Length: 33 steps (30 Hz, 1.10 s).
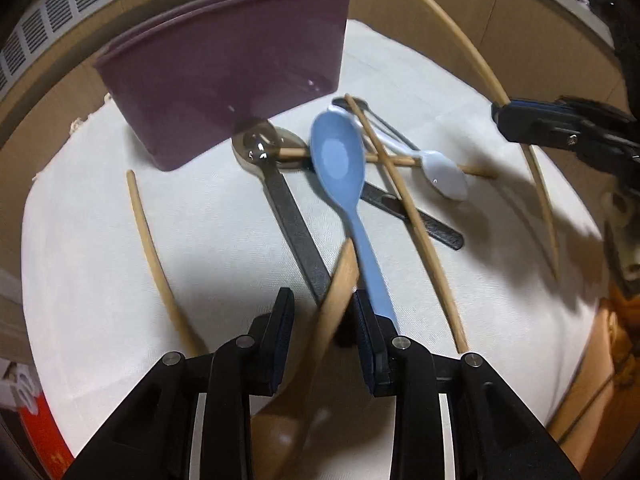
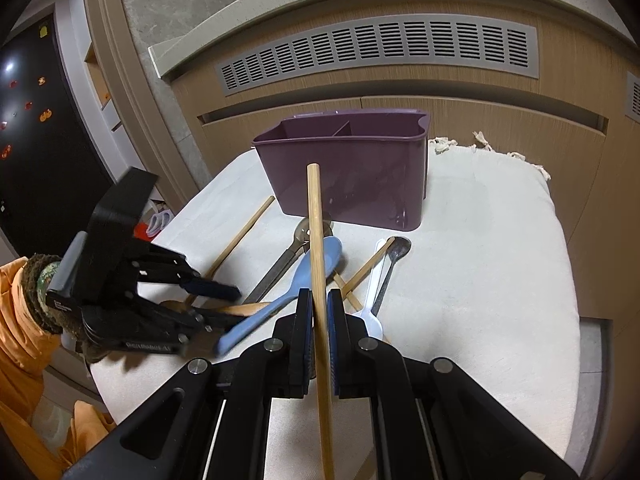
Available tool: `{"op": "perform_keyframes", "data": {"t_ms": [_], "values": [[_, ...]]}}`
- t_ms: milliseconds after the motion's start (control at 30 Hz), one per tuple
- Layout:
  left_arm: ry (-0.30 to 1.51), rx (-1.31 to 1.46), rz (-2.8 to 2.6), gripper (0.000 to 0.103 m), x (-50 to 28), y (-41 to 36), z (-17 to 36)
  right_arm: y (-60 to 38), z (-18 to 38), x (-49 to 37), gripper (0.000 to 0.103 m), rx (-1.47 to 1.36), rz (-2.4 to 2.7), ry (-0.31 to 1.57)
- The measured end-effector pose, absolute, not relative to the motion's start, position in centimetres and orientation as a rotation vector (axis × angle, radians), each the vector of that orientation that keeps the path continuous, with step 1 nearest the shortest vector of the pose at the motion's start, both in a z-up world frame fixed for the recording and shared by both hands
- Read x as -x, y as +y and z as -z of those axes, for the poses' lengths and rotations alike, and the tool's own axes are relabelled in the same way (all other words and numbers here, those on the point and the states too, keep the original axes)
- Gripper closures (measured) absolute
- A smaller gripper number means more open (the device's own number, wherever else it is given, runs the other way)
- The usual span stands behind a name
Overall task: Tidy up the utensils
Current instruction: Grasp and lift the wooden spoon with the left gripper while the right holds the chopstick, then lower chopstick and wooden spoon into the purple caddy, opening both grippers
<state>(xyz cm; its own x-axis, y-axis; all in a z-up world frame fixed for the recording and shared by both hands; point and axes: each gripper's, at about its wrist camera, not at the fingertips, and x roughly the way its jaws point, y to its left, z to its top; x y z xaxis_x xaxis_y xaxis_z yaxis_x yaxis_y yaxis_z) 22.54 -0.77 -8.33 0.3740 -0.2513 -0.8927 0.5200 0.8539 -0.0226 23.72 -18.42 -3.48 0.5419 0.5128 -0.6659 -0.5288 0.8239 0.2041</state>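
A purple divided utensil holder point(image 1: 224, 92) point(image 2: 348, 172) stands at the back of the white cloth point(image 1: 160, 240). My left gripper point(image 1: 322, 308) is open, with a wooden spoon handle point(image 1: 336, 300) lying between its jaws, beside a blue spoon point(image 1: 340, 164) point(image 2: 312, 272). My right gripper point(image 2: 320, 304) is shut on a wooden chopstick point(image 2: 316, 240) and holds it above the pile; it also shows in the left wrist view point(image 1: 456, 32). Metal spoons point(image 1: 264, 148) point(image 2: 394, 252), a white spoon point(image 1: 444, 176) and more chopsticks point(image 1: 412, 208) lie in the pile.
A lone chopstick point(image 1: 152, 256) lies on the cloth at the left. Wooden cabinet fronts with a vent grille point(image 2: 380, 52) rise behind the holder. The cloth ends at a rounded table edge. An orange sleeve point(image 2: 24, 320) is at the left.
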Motion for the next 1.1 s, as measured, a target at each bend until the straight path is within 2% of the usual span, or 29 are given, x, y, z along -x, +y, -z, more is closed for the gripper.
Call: {"op": "perform_keyframes", "data": {"t_ms": [33,67,133,200,500,667,767,1000,1100], "values": [[1.07,-0.288,0.491,0.077,-22.4,-1.1,8.4,-18.4,3.5,-23.7,0.095,0.021,-0.618,0.783],[1.062,-0.277,0.485,0.084,-22.4,-1.3,8.3,-18.4,3.4,-23.6,0.095,0.021,-0.617,0.782],[1.044,-0.237,0.463,0.085,-22.0,-1.3,7.9,-18.6,3.1,-23.4,0.095,0.023,-0.615,0.774],[0.992,-0.2,0.438,0.092,-21.3,-0.9,6.8,-18.8,2.5,-22.9,0.095,0.026,-0.612,0.758],[0.742,0.131,0.409,0.092,-17.0,3.1,-0.4,-19.7,1.0,-21.5,0.095,-0.001,-0.616,0.716],[0.639,0.223,0.381,0.092,-16.2,3.9,-2.8,-19.7,-0.5,-20.8,0.096,-0.012,-0.627,0.673],[0.555,0.204,0.362,0.092,-16.7,3.8,-5.6,-19.9,-3.1,-20.8,0.096,-0.024,-0.636,0.606],[0.277,0.107,0.31,0.092,-19.7,3.5,-16.3,-19.4,-16.5,-23.5,0.096,0.041,-0.551,0.266],[0.218,0.094,0.293,0.092,-22.0,3.5,-18.4,-18.5,-20.0,-25.2,0.096,0.062,-0.517,0.185]]}}
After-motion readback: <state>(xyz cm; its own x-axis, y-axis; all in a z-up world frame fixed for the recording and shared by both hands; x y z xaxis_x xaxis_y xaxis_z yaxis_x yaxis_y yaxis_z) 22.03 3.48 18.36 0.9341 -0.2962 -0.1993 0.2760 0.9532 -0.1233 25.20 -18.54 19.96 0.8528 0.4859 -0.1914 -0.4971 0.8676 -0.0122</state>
